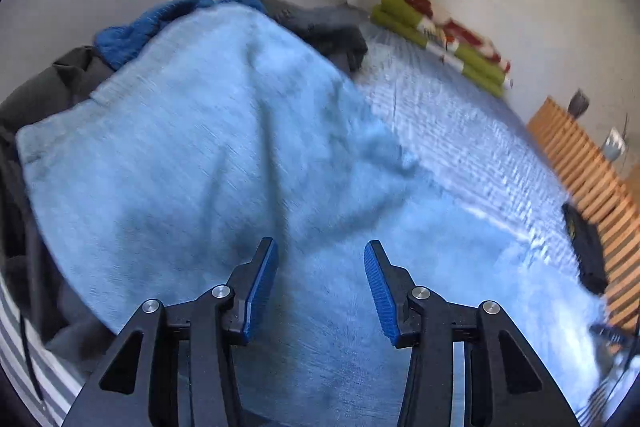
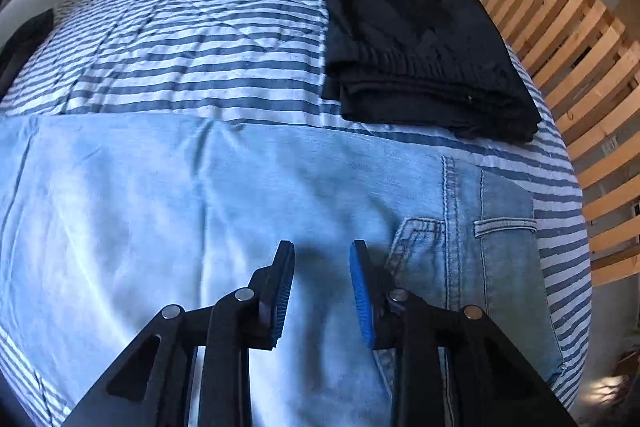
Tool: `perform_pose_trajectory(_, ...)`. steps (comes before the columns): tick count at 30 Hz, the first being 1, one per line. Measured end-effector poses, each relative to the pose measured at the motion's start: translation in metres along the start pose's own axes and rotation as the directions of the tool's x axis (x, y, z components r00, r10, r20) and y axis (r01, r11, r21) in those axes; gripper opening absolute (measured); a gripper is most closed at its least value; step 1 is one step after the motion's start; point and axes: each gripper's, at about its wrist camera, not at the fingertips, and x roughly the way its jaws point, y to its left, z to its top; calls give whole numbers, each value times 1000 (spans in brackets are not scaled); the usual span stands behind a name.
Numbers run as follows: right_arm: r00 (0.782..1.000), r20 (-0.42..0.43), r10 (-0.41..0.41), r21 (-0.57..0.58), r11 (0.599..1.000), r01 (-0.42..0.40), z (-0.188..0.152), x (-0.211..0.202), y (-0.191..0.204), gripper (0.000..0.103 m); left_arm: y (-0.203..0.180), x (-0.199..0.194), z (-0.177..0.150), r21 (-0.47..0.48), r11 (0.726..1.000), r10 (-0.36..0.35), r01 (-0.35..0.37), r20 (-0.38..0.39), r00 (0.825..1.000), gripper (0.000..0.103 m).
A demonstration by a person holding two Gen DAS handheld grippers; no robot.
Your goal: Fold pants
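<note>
Cloth on a striped cover, matt plastic jaws, bare wood slats

The jeans (image 2: 200, 211) are soft faded denim with raised stitched seams; the striped bedcover (image 2: 192, 27) is crinkled woven cloth; the folded black pants (image 2: 420, 51) look matt; the right gripper (image 2: 322, 291) is matt black plastic with ribbed blue pads (image 2: 362, 303) and shiny metal pins; the slats (image 2: 560, 39) are unpainted wood

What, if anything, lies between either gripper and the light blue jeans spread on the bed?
Nothing visible. The left gripper and right gripper are each directly over bare denim of the jeans, jaws open. The folded black garment lies beyond them on the striped cover.
</note>
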Motion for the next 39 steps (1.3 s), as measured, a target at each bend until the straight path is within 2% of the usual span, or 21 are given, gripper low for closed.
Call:
perform_pose_trajectory(2, 998, 15, 58, -11, 998, -58, -1, -17, 22, 26, 21, -21, 7, -67, 998, 9, -5, 61, 998, 49)
perform_pose_trajectory(4, 994, 29, 102, -73, 992, -100, 1, -30, 56, 26, 48, -37, 14, -161, 987, 39, -22, 105, 994, 52)
perform_pose_trajectory(7, 979, 44, 198, -194, 963, -186, 13, -53, 125, 27, 95, -46, 15, -297, 954, 78, -43, 106, 991, 54)
perform_pose_trajectory(9, 960, 45, 275, -255, 933, -255, 24, -68, 177, 28, 121, -50, 13, -346, 937, 76, -36, 101, 992, 55)
perform_pose_trajectory(10, 948, 37, 315, -284, 913, -293, 27, -76, 202, 29, 132, -50, 11, -367, 930, 67, -26, 100, 993, 59)
perform_pose_trajectory(13, 904, 0, 428, -377, 837, -396, 39, -95, 287, 29, 165, -51, 9, -422, 905, 1, 47, 112, 994, 61)
perform_pose_trajectory(17, 850, -38, 525, -512, 720, -468, 47, -121, 408, 29, 203, -47, 9, -540, 827, -77, 153, 161, 984, 61)
perform_pose_trajectory(19, 830, -47, 556, -565, 670, -481, 49, -137, 463, 29, 207, -42, 13, -548, 818, -99, 175, 166, 981, 61)
perform_pose_trajectory(22, 809, -42, 587, -638, 607, -474, 58, -161, 533, 29, 207, -43, 16, -520, 838, -91, 162, 160, 983, 61)
perform_pose_trajectory(24, 809, -40, 586, -672, 584, -456, 65, -168, 565, 31, 210, -41, 20, -513, 846, -80, 149, 154, 985, 61)
perform_pose_trajectory(26, 820, -41, 571, -682, 584, -441, 65, -164, 588, 31, 218, -41, 21, -529, 835, -79, 153, 160, 984, 61)
perform_pose_trajectory(28, 830, -69, 554, -699, 566, -436, 57, -151, 605, 31, 236, -45, 20, -585, 799, -46, 140, 172, 984, 61)
perform_pose_trajectory(30, 844, -96, 527, -715, 554, -427, 46, -135, 614, 31, 251, -47, 17, -637, 750, -63, 179, 201, 978, 61)
perform_pose_trajectory(31, 849, -110, 517, -720, 548, -427, 39, -126, 622, 31, 255, -47, 16, -654, 734, -62, 182, 202, 977, 61)
perform_pose_trajectory(34, 849, -126, 512, -740, 522, -425, 21, -113, 644, 31, 258, -48, 15, -666, 724, -65, 181, 195, 979, 61)
perform_pose_trajectory(37, 852, -91, 515, -768, 509, -389, 10, -112, 664, 32, 258, -53, 15, -656, 743, -36, 132, 157, 987, 61)
perform_pose_trajectory(39, 851, -83, 518, -776, 503, -381, 8, -113, 676, 32, 263, -57, 11, -664, 737, -28, 126, 157, 987, 60)
